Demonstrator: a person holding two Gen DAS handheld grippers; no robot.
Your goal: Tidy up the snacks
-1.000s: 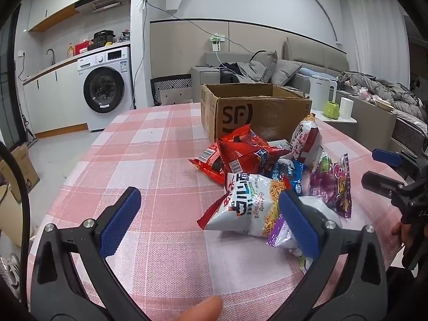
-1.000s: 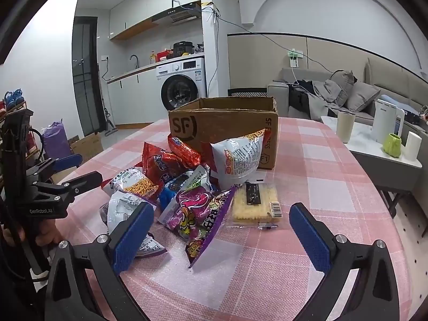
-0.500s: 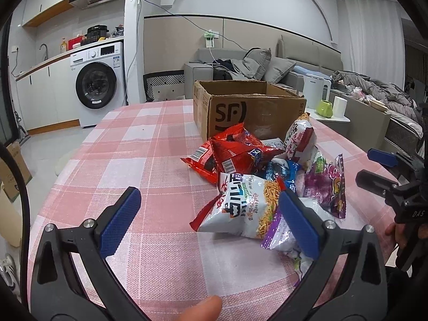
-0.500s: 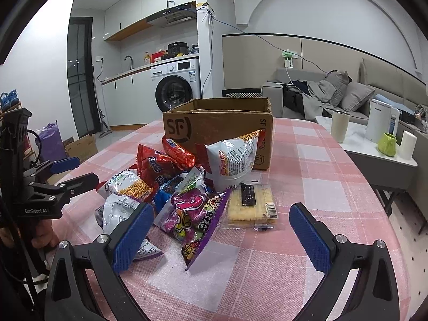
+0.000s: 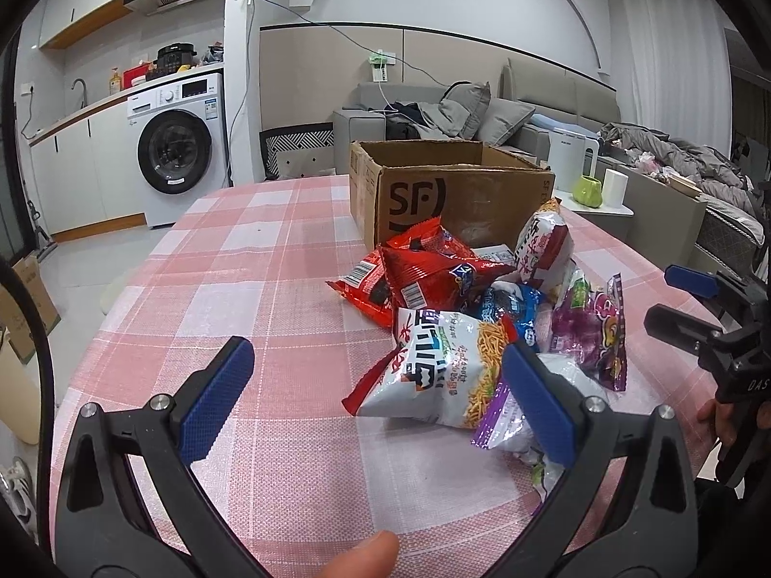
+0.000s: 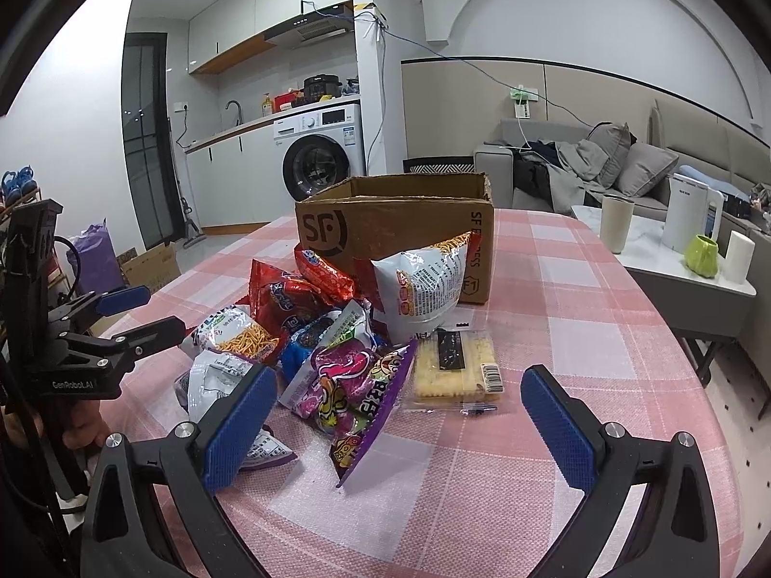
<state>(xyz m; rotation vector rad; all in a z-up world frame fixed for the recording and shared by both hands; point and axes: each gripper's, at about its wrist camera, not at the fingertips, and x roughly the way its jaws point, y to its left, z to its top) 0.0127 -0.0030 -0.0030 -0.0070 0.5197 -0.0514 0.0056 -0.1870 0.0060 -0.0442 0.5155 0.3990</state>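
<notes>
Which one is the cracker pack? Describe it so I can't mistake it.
Start at the cardboard box on the pink checked table. The cracker pack lies flat at the pile's near right edge. It alone is clear, showing pale yellow crackers; its neighbours are puffy printed bags.

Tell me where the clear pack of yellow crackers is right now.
In the right wrist view, the cracker pack lies flat on the pink checked tablecloth, right of the purple snack bag and in front of the cardboard box.
</notes>
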